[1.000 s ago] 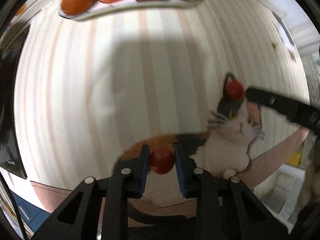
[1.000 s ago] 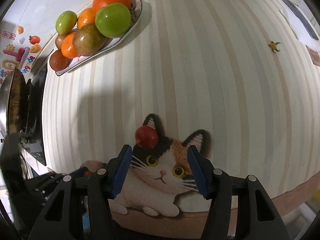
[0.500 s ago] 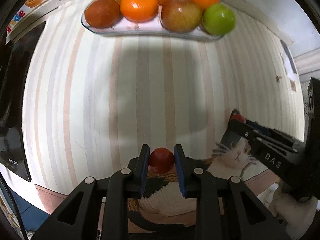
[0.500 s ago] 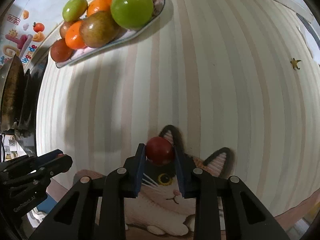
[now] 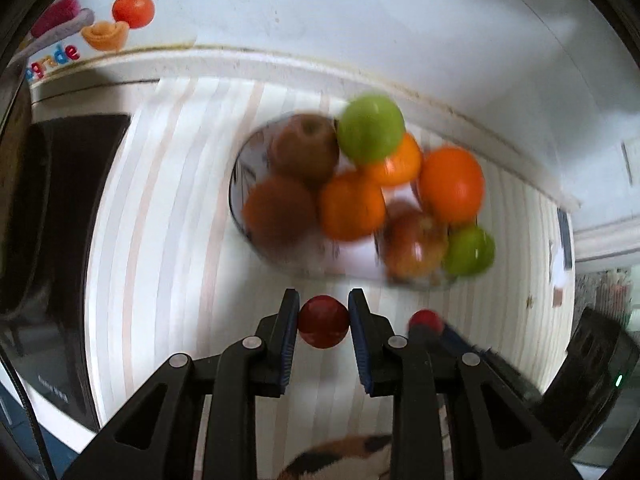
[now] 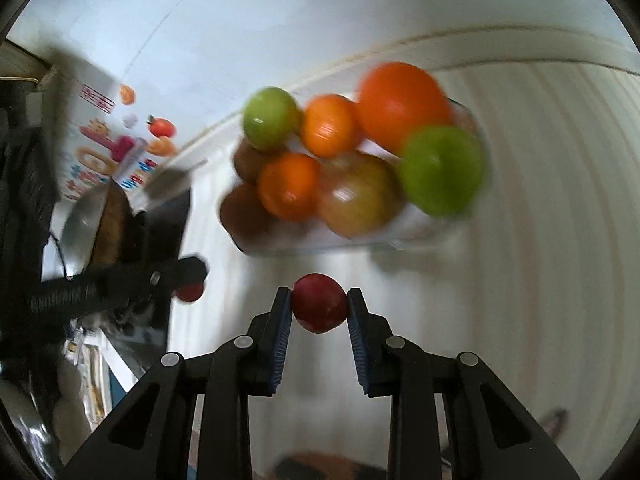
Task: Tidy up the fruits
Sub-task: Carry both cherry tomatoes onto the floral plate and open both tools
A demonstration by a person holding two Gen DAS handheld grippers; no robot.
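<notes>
Fruit plate (image 5: pixel 256 240) lies just ahead of both tools, already piled. Left gripper (image 5: pixel 324 322) pinches one small red fruit (image 5: pixel 323 321); right gripper (image 6: pixel 319 303) pinches another red fruit (image 6: pixel 319 303). Both equally near.

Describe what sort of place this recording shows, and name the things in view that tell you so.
Probably a home kitchen or dining corner: a glass dish piled with fruit on a striped tablecloth, a dark cooktop-like appliance beside it, and cartoon fruit stickers on the white wall.
</notes>
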